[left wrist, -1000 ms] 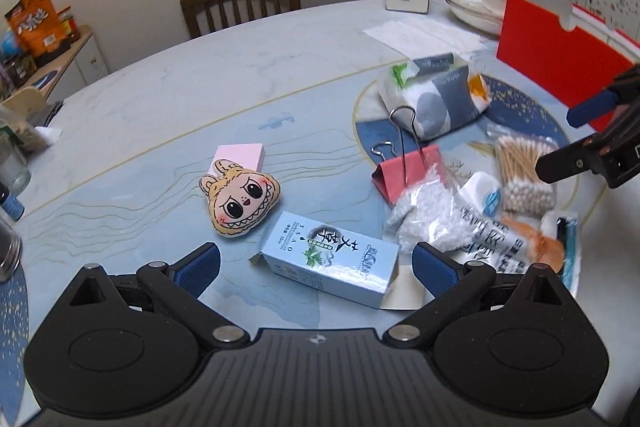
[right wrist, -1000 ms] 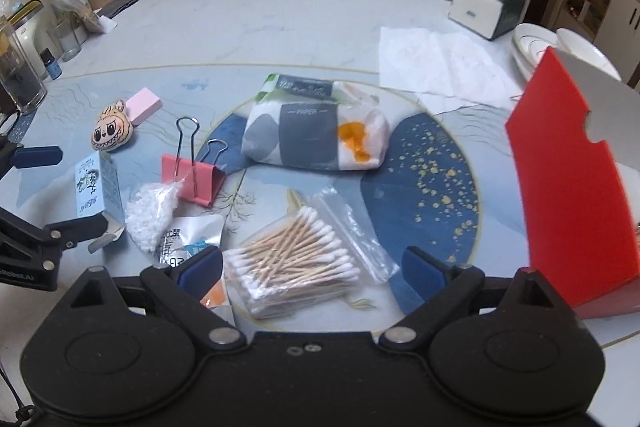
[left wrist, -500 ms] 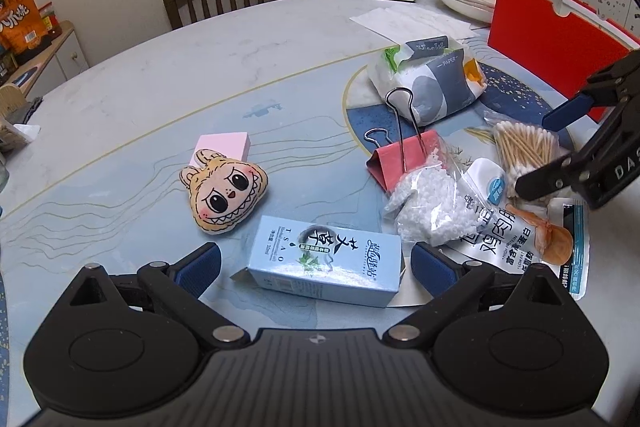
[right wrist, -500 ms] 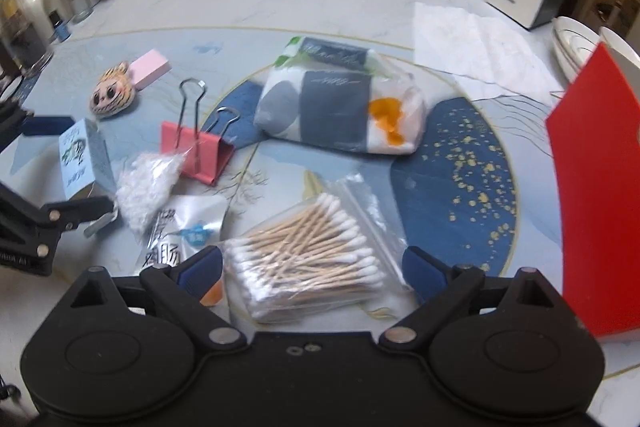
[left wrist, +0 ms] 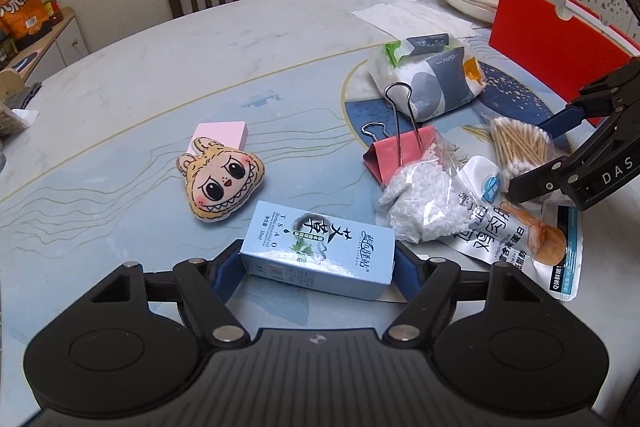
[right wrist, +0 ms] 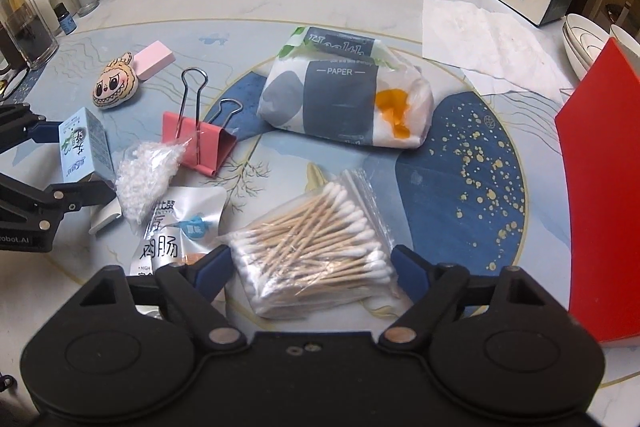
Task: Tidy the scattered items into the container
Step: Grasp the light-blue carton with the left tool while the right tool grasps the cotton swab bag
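The light blue carton (left wrist: 318, 251) sits low in the centre of the left wrist view, lying on its long side on the table (left wrist: 160, 75), and the left gripper (left wrist: 316, 265) has its blue pads against both short ends: it looks clamped on the carton, though whether the carton is lifted or resting I cannot tell. In the right wrist view, the bag of cotton swabs (right wrist: 316, 247) lies low in the centre between the fingers of the right gripper (right wrist: 310, 263), whose jaws stand spread with the pads just beside the bag's edges and not visibly squeezing it.

Around these, the bag of white beads (left wrist: 424, 203) and the silver snack pouch (left wrist: 516, 235) lie just right of the carton, the pink binder clip (left wrist: 400, 155) above them, the tissue pack (left wrist: 432, 75) further up, and the plush face (left wrist: 222, 183) with the pink eraser (left wrist: 222, 133) to the left. The red container (right wrist: 596, 195) stands at the right edge of the right wrist view.

The risks, as I judge them: the carton is held only by its ends (thin card), so it could buckle or pivot out. The swab bag is slippery and loose, so the pads might pinch only film and let it sag or slide. The two grippers work near each other and could collide on the way to the container.
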`<action>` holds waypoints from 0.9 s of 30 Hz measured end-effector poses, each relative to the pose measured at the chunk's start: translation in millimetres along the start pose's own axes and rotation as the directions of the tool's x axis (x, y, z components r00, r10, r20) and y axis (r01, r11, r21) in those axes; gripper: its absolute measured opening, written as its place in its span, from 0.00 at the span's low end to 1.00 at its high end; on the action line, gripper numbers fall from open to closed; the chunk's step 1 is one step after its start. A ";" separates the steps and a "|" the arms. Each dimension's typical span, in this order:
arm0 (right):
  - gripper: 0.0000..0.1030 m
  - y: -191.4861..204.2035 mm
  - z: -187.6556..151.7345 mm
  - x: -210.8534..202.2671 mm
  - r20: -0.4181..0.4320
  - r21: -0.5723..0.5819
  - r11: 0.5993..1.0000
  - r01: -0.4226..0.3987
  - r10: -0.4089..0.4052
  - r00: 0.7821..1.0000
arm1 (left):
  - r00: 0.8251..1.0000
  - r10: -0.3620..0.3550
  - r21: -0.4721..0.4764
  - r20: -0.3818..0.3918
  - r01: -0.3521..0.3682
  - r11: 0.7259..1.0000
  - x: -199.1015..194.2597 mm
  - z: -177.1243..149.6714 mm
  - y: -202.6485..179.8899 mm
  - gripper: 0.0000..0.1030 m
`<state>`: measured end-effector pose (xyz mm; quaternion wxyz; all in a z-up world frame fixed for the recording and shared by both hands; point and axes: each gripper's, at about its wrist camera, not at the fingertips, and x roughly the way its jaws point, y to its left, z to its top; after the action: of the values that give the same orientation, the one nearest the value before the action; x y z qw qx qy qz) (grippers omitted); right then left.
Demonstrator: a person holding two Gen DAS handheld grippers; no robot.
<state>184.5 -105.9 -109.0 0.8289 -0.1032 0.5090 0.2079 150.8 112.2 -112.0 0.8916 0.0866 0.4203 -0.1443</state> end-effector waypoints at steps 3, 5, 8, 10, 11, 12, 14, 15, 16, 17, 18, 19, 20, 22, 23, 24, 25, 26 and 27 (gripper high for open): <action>0.77 -1.4 -0.1 -1.0 0.003 -0.001 1.000 0.002 -0.002 1.000 | 1.000 0.013 -0.014 -0.009 -0.013 1.000 -1.8 0.0 -0.2 0.72; 0.76 -2.2 -0.4 -2.6 0.005 0.004 1.000 -0.001 0.001 1.000 | 1.000 0.015 -0.022 -0.010 -0.015 1.000 -3.6 0.3 -0.3 0.72; 0.75 -3.9 -1.1 -5.5 0.012 0.012 1.000 -0.003 0.003 1.000 | 1.000 0.021 -0.037 -0.007 -0.021 0.999 -7.9 1.3 -0.2 0.72; 0.75 -5.8 -1.7 -9.2 0.018 0.020 1.000 -0.005 0.004 1.000 | 1.000 0.027 -0.049 -0.007 -0.027 0.998 -11.0 1.9 0.1 0.72; 0.75 -6.9 -2.0 -11.4 0.021 0.026 1.000 -0.006 0.006 1.000 | 1.000 0.030 -0.054 -0.008 -0.031 0.998 -12.8 2.3 -0.1 0.72; 0.75 -7.9 -2.5 -13.8 0.023 0.032 0.999 -0.008 0.007 1.000 | 0.999 0.033 -0.060 -0.009 -0.033 0.998 -14.8 2.7 -0.2 0.72; 0.75 -9.2 -3.2 -18.7 0.027 0.035 0.999 -0.010 0.009 1.000 | 0.999 0.034 -0.067 -0.006 -0.034 0.997 -18.6 3.6 -1.1 0.72; 0.75 -10.0 -3.7 -21.3 0.028 0.036 0.999 -0.009 0.008 1.000 | 0.999 0.034 -0.069 -0.004 -0.034 0.997 -20.7 4.2 -1.9 0.72; 0.75 -11.0 -4.2 -23.8 0.028 0.037 0.999 -0.008 0.007 1.000 | 0.999 0.034 -0.069 -0.001 -0.034 0.997 -22.6 4.9 -3.1 0.72; 0.75 -12.3 -5.0 -26.2 0.029 0.040 0.999 -0.007 0.006 1.000 | 0.999 0.035 -0.069 0.001 -0.035 0.997 -24.7 5.6 -4.3 0.72; 0.75 -13.4 -5.4 -28.9 0.030 0.043 0.999 -0.006 0.005 1.000 | 0.999 0.035 -0.070 0.003 -0.035 0.997 -26.6 6.3 -5.5 0.72; 0.75 -14.8 -6.3 -32.0 0.034 0.047 0.999 -0.006 0.004 0.999 | 0.999 0.035 -0.072 0.005 -0.034 0.997 -28.5 7.2 -6.8 0.72; 0.75 -16.3 -7.0 -35.4 0.037 0.050 0.999 -0.006 0.004 0.999 | 0.999 0.035 -0.073 0.006 -0.034 0.997 -30.6 8.3 -8.2 0.72; 0.75 -19.1 -8.4 -43.2 0.046 0.056 0.998 -0.008 0.006 0.999 | 0.999 0.032 -0.075 0.012 -0.031 0.997 -35.5 10.1 -11.4 0.72; 0.75 -20.3 -8.8 -47.5 0.052 0.058 0.998 -0.010 0.007 0.999 | 0.999 0.030 -0.075 0.015 -0.029 0.997 -37.8 11.4 -13.3 0.72; 0.75 -21.5 -9.3 -52.2 0.058 0.060 0.998 -0.013 0.009 0.998 | 0.999 0.028 -0.076 0.017 -0.026 0.997 -39.7 13.4 -15.5 0.72; 0.75 -22.6 -9.9 -57.1 0.064 0.060 0.998 -0.014 0.010 0.998 | 1.000 0.025 -0.076 0.019 -0.023 0.997 -41.8 15.1 -17.9 0.72; 0.75 -23.7 -10.6 -62.0 0.071 0.060 0.998 -0.015 0.011 0.997 | 1.000 0.021 -0.077 0.020 -0.019 0.997 -43.6 16.7 -20.7 0.72; 0.75 -25.1 -11.2 -66.6 0.077 0.062 0.998 -0.016 0.012 0.997 | 1.000 0.016 -0.078 0.021 -0.014 0.997 -45.7 18.6 -23.4 0.72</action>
<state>160.5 -148.6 -56.2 0.8491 -0.0657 0.4839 0.2015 128.9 93.4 -65.6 0.8999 0.0534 0.4153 -0.1221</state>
